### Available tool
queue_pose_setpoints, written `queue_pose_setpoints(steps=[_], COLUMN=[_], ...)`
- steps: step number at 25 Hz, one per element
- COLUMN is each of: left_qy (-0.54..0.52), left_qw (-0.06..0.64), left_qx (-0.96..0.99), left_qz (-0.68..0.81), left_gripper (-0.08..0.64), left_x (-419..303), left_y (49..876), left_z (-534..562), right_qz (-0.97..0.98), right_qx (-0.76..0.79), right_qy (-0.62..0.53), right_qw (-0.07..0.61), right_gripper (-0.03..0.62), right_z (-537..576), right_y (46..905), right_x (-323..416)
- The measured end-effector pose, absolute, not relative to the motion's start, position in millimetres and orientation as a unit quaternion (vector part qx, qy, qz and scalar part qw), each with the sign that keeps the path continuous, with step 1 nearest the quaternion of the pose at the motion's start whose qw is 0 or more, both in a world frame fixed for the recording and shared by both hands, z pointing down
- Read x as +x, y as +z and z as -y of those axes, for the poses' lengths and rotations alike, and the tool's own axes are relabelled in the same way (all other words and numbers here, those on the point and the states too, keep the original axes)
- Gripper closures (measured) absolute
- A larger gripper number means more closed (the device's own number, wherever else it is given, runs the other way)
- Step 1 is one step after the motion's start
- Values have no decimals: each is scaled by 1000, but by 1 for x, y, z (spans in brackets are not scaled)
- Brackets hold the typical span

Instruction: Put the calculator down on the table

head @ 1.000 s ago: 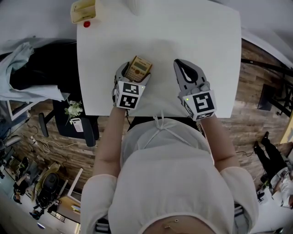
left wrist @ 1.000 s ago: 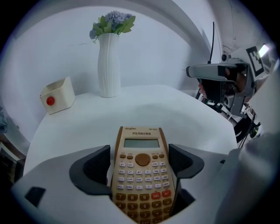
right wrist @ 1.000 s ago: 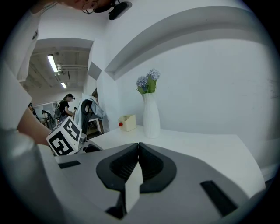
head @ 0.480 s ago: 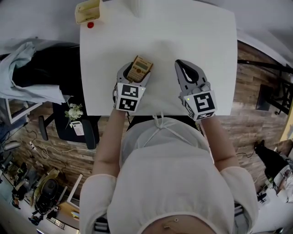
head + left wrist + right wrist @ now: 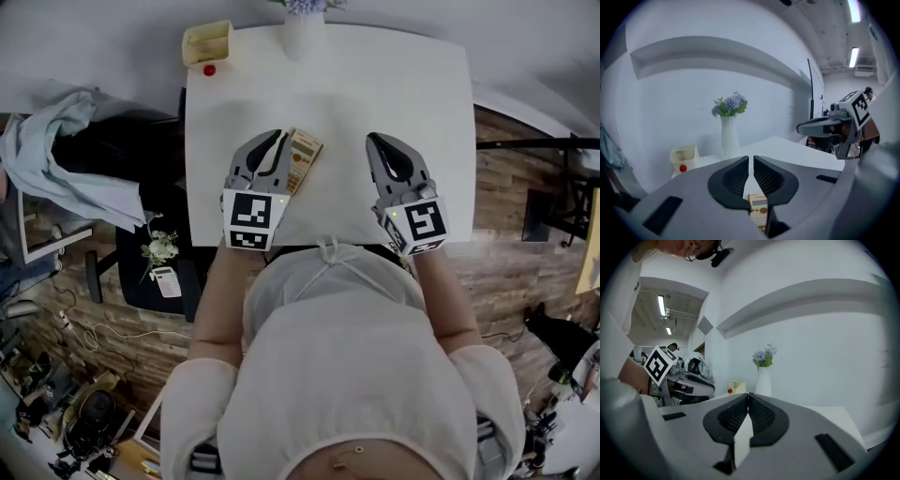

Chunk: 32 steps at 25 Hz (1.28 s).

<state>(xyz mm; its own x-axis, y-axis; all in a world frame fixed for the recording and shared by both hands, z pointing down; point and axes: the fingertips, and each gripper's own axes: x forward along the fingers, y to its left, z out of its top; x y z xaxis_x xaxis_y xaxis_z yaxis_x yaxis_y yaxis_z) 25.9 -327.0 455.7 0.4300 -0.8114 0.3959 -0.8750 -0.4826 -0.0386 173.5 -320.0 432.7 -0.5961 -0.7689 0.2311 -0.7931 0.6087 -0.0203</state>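
Head view: calculator on tabletop; I judge it light, rigid; grip its long edges. Left claw closing, empty; right claw shut.

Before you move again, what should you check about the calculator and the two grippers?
1. Calculator lies flat on the table: ok.
2. Left gripper is free of it, fingers closing with nothing between them: ok.
3. Right gripper has its fingers together, empty: ok.
4. Vase and yellow box stand well apart from the calculator: ok.
5. Calculator works: cannot tell.
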Motion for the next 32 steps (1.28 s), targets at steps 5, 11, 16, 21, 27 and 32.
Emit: queue_pose_setpoints(steps=[5,11,16,21,27,32], left_qy=[120,67,69,61,64,64], left_qw=[30,-9,-12,-24,-21,-25], left_qx=[865,875,878,879,878,879], left_qz=[485,480,473,472,473,472], left_gripper=[530,537,537,537,537,537], left_x=[23,12,1,-7,-9,-5], left_y=[385,322,296,281,281,272], left_z=[318,310,307,307,310,311], right_qz=[894,895,886,882,889,890], right_qx=[443,444,463,471,457,454], right_qy=[35,1,-11,-17,-23,-21], right_qw=[65,48,24,17,23,19], right_gripper=[586,586,586,588,588,589], right_z=[307,307,315,321,320,320], right_y=[395,357,330,321,322,316], right_x=[170,170,174,173,167,168])
